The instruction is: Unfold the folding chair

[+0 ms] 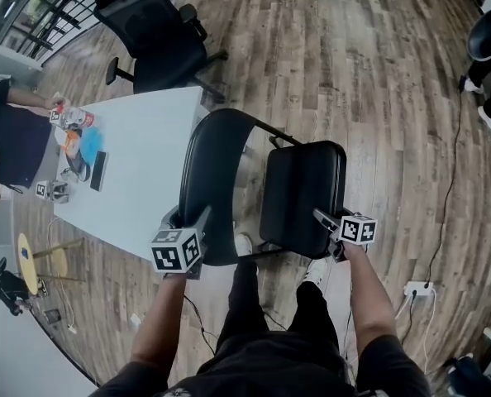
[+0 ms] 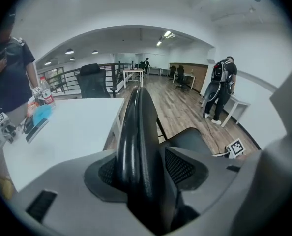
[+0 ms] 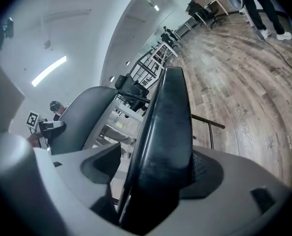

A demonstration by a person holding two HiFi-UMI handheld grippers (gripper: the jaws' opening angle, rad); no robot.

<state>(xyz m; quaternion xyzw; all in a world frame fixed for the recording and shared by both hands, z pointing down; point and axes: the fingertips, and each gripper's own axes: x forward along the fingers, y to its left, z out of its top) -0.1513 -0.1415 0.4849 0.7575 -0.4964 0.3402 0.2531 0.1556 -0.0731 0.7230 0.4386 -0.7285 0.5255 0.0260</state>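
Note:
A black folding chair stands in front of me on the wood floor. In the head view its curved backrest is on the left and its padded seat on the right. My left gripper grips the backrest's near edge. In the left gripper view the backrest fills the gap of the left gripper, with both pads against it. My right gripper straddles the seat's near edge. In the right gripper view the seat leans on the right pad of that gripper, and the left pad stands apart from it.
A white table stands close to the chair's left, with a bottle, a phone and small items at its far end. A person sits there. A black office chair is beyond. A power strip and cable lie to the right.

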